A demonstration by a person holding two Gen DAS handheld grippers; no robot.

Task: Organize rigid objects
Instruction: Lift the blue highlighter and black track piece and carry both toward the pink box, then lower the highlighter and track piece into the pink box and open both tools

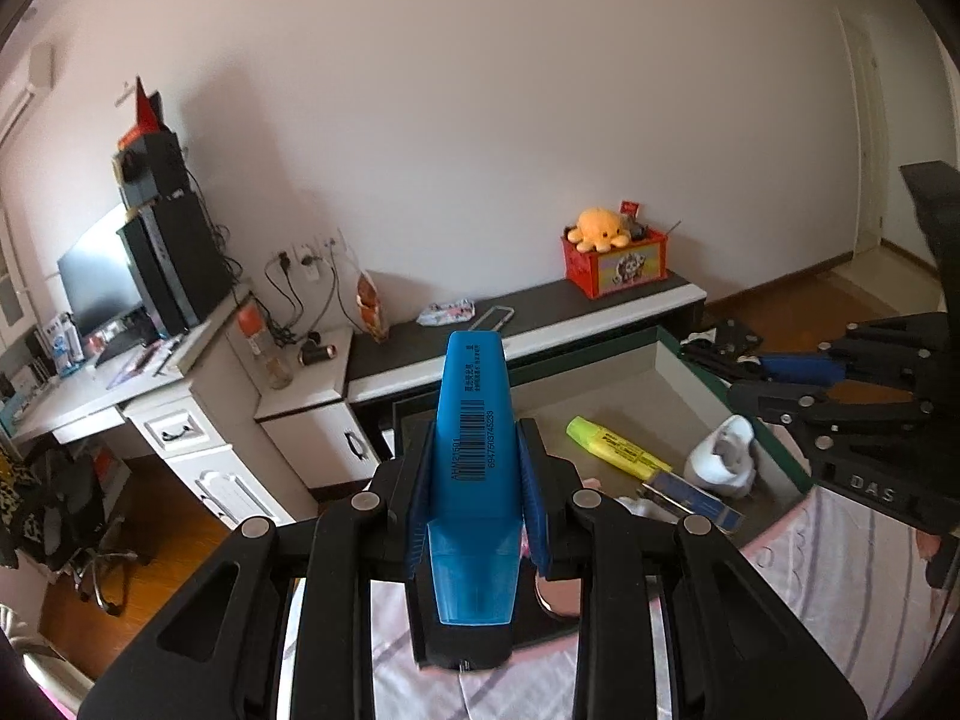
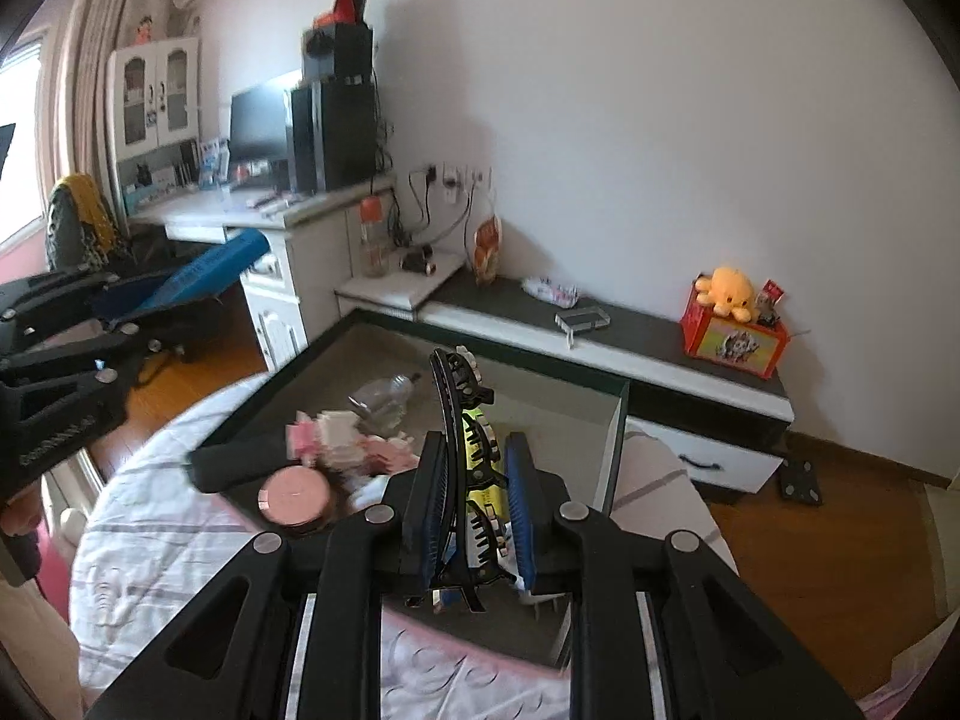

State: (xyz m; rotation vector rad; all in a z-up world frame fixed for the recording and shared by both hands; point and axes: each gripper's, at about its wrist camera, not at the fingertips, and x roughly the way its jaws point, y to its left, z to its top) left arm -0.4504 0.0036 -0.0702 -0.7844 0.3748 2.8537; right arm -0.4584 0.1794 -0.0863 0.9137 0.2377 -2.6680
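Mid-task. My left claw (image 1: 477, 468) is clamped tight on a blue highlighter (image 1: 471, 420), its end sticking out ahead of the fingers. My right claw (image 2: 474, 480) is closed on a black hair clip (image 2: 462, 438), standing upright between the pads. The grey tray (image 1: 672, 378) on the bed lies just ahead and below both claws; it already holds a yellow highlighter (image 1: 618, 450), a stapler (image 1: 690, 495), a pink compact (image 2: 294, 495). I judge 2 drop-offs remain.

The blue highlighter (image 1: 474, 468) carries a barcode label with "AHM21501" and the number "6947503745233". The right hand-held gripper (image 1: 750, 369) shows the raised letters "DAS" on its black body. Other prints are too small to read.
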